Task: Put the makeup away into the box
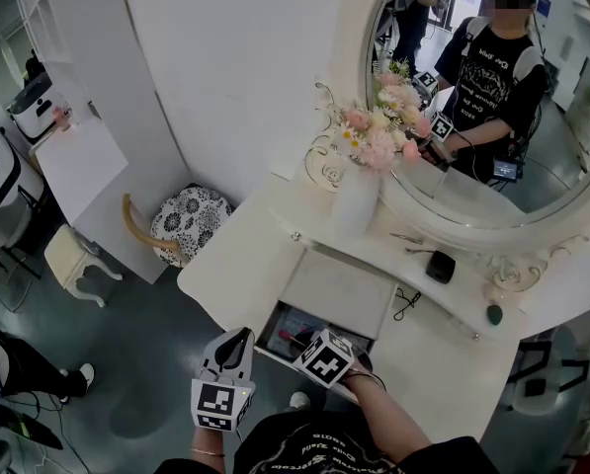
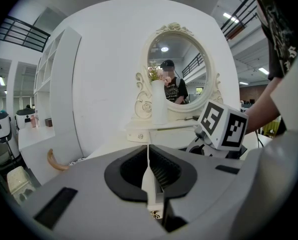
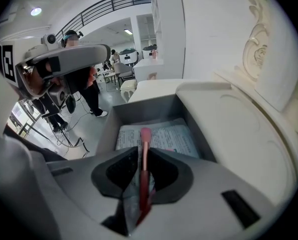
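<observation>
- Head view: a white desk (image 1: 230, 265) stands against the wall, with an oval mirror (image 1: 532, 171) at 1 o'clock of the frame. A white vase (image 1: 354, 205) of pink flowers (image 1: 379, 136) stands in front of the mirror's left edge. A black compact (image 1: 440, 266) lies on the desk at 3 o'clock of the vase, well apart from it. The drawer (image 1: 267, 336) is pulled out at the desk's near edge, with dark and pink items inside. The left hand-held gripper (image 1: 237, 340) hovers just beside the drawer's left corner, at 6 o'clock of the frame. The right hand-held gripper (image 1: 322, 356) sits over the drawer's near rim, at 3 o'clock of the left one. A chair with a patterned cushion (image 1: 191, 220) stands at 9 o'clock of the desk.
- Left gripper view: the left hand-held gripper (image 2: 149, 173) has its jaws pressed together – nothing lies between them. The marker cube of the right hand-held gripper (image 2: 222, 125) shows at 2 o'clock of the jaws, and the mirror (image 2: 176, 69) and vase (image 2: 158, 104) are at 12 o'clock.
- Right gripper view: the right hand-held gripper (image 3: 144, 159) is narrow and grips a pink makeup stick (image 3: 145, 134) – its tip juts past the jaws toward 12 o'clock. The stick hangs over the open drawer (image 3: 139, 106), above a printed sheet (image 3: 176, 136) on the drawer floor. The desk top (image 3: 238, 134) runs along at 3 o'clock.
</observation>
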Action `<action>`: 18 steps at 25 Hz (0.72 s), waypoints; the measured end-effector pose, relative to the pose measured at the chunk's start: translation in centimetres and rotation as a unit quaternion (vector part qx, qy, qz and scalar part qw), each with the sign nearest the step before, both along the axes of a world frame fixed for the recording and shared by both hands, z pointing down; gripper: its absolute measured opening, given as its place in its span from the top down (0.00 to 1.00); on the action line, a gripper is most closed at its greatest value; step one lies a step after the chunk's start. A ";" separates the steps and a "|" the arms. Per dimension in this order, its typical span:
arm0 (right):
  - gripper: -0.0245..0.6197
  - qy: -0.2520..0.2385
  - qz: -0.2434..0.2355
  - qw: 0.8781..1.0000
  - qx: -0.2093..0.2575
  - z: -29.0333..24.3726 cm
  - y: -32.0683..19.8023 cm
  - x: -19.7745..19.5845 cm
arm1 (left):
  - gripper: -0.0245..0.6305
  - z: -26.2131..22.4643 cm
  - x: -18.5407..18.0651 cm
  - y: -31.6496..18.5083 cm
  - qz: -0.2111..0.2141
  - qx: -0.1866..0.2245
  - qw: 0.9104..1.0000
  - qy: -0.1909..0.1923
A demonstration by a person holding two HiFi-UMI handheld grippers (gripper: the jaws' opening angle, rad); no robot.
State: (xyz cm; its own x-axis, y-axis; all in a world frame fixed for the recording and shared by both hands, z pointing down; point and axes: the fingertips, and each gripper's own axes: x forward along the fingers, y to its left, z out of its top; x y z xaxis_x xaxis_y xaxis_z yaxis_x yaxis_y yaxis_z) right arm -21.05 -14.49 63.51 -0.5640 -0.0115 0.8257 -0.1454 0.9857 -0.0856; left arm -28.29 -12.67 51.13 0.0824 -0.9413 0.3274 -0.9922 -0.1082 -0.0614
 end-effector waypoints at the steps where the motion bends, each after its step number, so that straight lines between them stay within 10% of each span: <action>1: 0.84 -0.004 0.001 1.000 -0.004 -0.1 -0.1 0.1 | 0.93 0.0 0.0 0.0 0.000 0.000 1.000 0.000; 18: 0.79 -0.084 0.076 0.994 0.007 -4.5 -2.9 3.7 | 0.93 0.0 1.2 -0.5 0.013 0.008 1.000 0.010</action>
State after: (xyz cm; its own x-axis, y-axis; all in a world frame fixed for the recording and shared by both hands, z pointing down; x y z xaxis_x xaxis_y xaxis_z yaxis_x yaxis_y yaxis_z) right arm -17.36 -17.41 58.99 -0.6851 -0.1169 0.7190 -0.2765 0.9549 -0.1081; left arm -27.12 -13.15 51.15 0.1130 -0.9440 0.3099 -0.9902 -0.1328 -0.0434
